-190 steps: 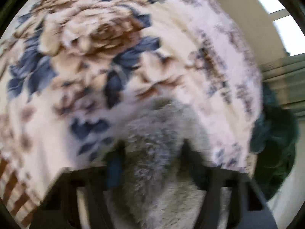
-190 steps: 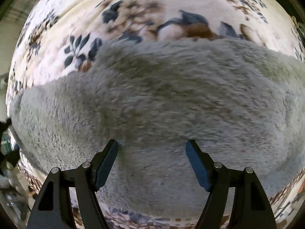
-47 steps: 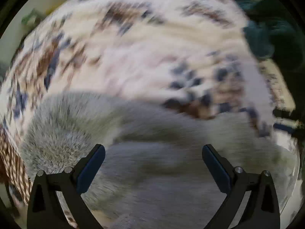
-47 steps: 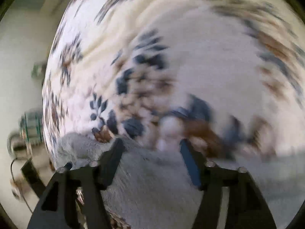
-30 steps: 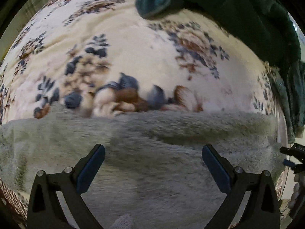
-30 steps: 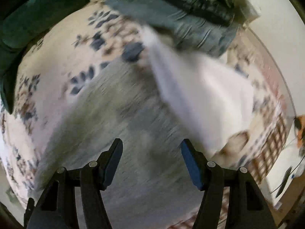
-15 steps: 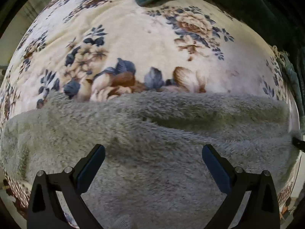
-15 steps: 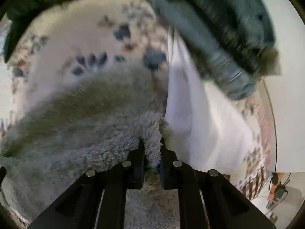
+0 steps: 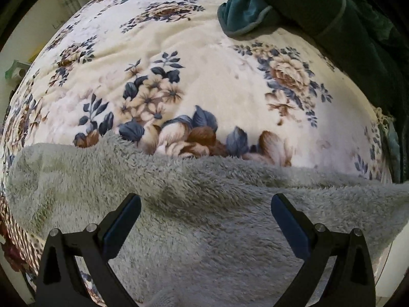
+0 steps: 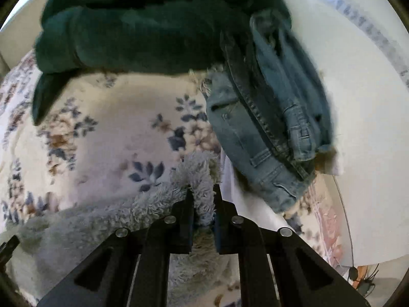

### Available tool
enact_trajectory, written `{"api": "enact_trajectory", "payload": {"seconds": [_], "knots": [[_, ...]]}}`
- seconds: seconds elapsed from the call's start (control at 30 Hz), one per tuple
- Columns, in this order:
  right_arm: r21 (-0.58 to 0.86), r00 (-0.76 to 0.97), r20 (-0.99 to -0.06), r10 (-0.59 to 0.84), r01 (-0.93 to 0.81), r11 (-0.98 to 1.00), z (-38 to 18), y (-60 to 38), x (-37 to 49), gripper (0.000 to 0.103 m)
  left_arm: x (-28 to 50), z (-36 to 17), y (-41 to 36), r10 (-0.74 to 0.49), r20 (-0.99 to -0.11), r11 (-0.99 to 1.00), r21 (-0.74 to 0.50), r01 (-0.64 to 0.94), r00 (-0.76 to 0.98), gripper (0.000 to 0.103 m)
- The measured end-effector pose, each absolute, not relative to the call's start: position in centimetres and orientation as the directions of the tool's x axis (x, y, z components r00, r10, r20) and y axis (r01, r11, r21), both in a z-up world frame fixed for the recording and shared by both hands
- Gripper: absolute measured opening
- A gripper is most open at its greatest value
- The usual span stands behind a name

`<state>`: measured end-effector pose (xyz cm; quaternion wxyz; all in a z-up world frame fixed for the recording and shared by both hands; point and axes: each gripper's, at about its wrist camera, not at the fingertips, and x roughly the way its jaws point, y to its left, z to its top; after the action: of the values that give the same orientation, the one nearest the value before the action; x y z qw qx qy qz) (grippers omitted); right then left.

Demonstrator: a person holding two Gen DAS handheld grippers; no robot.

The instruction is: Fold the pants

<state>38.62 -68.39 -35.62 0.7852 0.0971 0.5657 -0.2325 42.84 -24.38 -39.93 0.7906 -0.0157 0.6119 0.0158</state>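
The grey fleece pants (image 9: pixel 204 192) lie as a wide band across the near part of the floral bed cover (image 9: pixel 204 81). My left gripper (image 9: pixel 204 212) is open above the middle of the pants, its jaws wide apart and holding nothing. My right gripper (image 10: pixel 202 204) is shut on the right end of the grey fleece pants (image 10: pixel 196 179) and holds that end raised off the cover; the fabric bunches up between its fingers. The raised end also shows at the right edge of the left wrist view (image 9: pixel 383 204).
A dark green blanket (image 9: pixel 319 12) is piled at the far right of the bed (image 10: pixel 140 30). Folded blue jeans (image 10: pixel 268 128) lie on a white cloth (image 10: pixel 245 204) right of my right gripper. A wall (image 10: pixel 358 102) stands behind them.
My right gripper shut on the pants' end about half a second ago and has since lifted it. My left gripper stays open over the pants and has hardly moved.
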Motion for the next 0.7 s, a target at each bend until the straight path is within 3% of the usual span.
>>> {"api": "enact_trajectory", "payload": {"seconds": [0.07,0.13,0.2,0.27,0.4,0.5,0.63,0.7], "knots": [[-0.128,0.214,-0.940,-0.265,0.499,0.857,-38.6,-69.9,39.8,0.012,43.1,-40.0,-24.5,0.009,-0.966,0.999,-0.002,-0.043,0.259,0.103],[-0.113,0.108,-0.976,-0.190,0.491,0.863,-42.6,-70.9,41.0,0.036,43.2,-40.1,-24.7,0.025,-0.964,0.999,0.018,-0.030,0.266,0.103],[-0.110,0.028,-0.989,-0.145,0.516,0.849,-44.6,-71.7,40.5,0.047,43.0,-40.0,-24.8,0.027,-0.961,1.000,0.024,-0.015,0.274,0.103],[-0.052,0.064,-0.992,-0.105,0.554,0.831,-43.9,-71.8,38.6,0.048,42.6,-40.2,-24.8,0.030,-0.962,1.000,0.030,-0.005,0.271,0.103],[0.090,0.160,-0.987,-0.020,0.648,0.756,-41.3,-71.0,31.9,0.059,41.2,-41.2,-24.5,0.020,-0.975,1.000,0.018,-0.009,0.219,0.103],[0.175,0.180,-0.982,0.060,0.738,0.651,-42.5,-71.0,26.8,0.060,40.1,-42.1,-24.6,0.019,-0.983,1.000,0.019,-0.002,0.180,0.103],[0.292,0.216,-0.948,0.234,0.884,0.366,-48.9,-71.8,20.3,0.059,38.9,-43.2,-25.5,0.036,-0.989,0.998,0.044,0.046,0.147,0.103],[0.323,0.249,-0.930,0.269,0.904,0.280,-51.7,-71.4,18.7,0.052,38.7,-43.5,-25.9,0.045,-0.989,0.996,0.056,0.074,0.143,0.103]]}}
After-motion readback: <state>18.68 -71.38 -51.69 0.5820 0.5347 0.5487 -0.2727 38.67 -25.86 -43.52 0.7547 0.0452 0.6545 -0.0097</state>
